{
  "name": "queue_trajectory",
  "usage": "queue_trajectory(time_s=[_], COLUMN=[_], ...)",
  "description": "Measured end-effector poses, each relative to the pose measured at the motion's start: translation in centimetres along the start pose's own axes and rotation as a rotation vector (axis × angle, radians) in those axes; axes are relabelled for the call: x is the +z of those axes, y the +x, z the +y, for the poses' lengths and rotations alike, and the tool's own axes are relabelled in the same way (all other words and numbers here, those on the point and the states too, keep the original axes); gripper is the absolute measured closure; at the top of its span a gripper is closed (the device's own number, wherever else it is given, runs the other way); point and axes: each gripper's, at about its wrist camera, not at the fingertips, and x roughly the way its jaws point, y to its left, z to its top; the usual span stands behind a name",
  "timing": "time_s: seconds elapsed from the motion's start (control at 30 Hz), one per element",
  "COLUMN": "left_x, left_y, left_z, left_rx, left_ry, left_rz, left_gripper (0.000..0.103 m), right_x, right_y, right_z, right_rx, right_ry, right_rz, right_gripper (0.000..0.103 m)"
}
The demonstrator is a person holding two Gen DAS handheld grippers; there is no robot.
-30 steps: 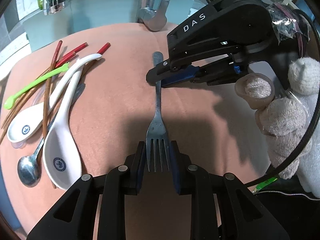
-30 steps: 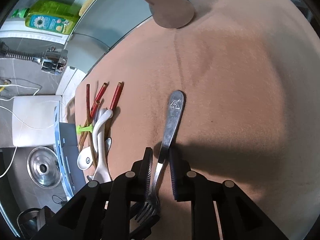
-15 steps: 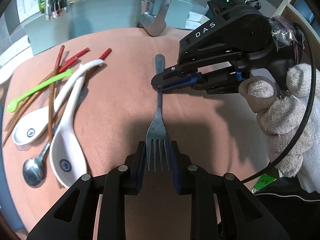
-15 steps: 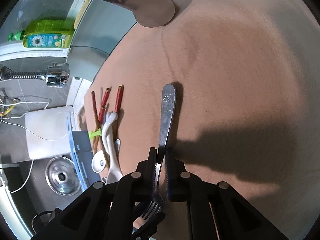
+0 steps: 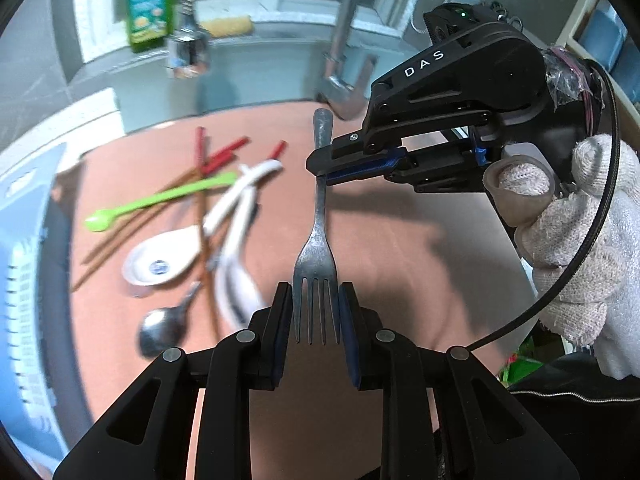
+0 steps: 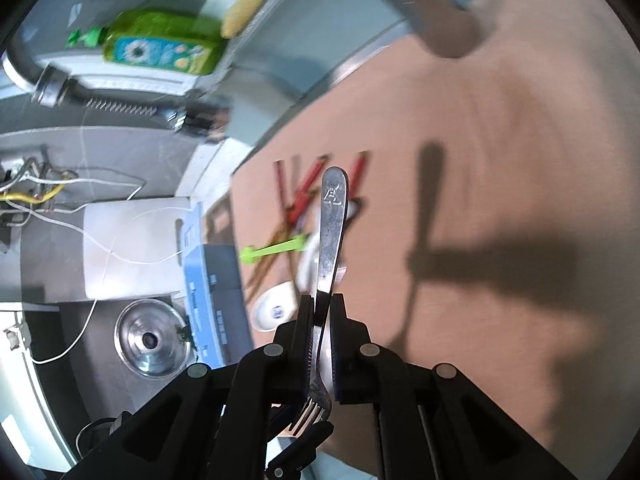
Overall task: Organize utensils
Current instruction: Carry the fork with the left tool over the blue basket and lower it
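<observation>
A steel fork (image 5: 318,220) is held off the pink mat by both grippers. My left gripper (image 5: 316,312) is shut on its tines. My right gripper (image 5: 320,168) comes in from the right and is shut on its handle; in the right wrist view the right gripper (image 6: 322,320) clamps the fork (image 6: 332,232) edge-on. To the left on the mat lie two white ceramic spoons (image 5: 168,256), a green plastic spoon (image 5: 160,200), a steel spoon (image 5: 164,332) and several red-tipped chopsticks (image 5: 216,160).
A blue slotted basket (image 5: 24,280) stands at the mat's left edge. A faucet (image 5: 344,72), a green soap bottle (image 5: 148,4) and a sprayer head stand behind. The right wrist view shows a sink drain (image 6: 148,340) beside the basket.
Both grippers have lifted the fork off the mat; its shadow now falls apart from it. The right gripper closed onto the handle. The view has tilted up toward the faucet.
</observation>
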Motion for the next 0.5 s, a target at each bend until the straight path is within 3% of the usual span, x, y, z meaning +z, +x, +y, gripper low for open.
queue_trajectory(time_s=[0.5], left_x=[-4.0], left_y=[-8.8], left_z=[11.5], left_rx=[0.128], left_ry=[-0.117], left_rz=[-0.097], left_gripper=[0.081], right_x=[-3.5], right_y=[9.6], right_z=[14.8], right_rx=[0.064], right_ry=[-0.208], right_rz=[0.073], right_gripper=[0.097])
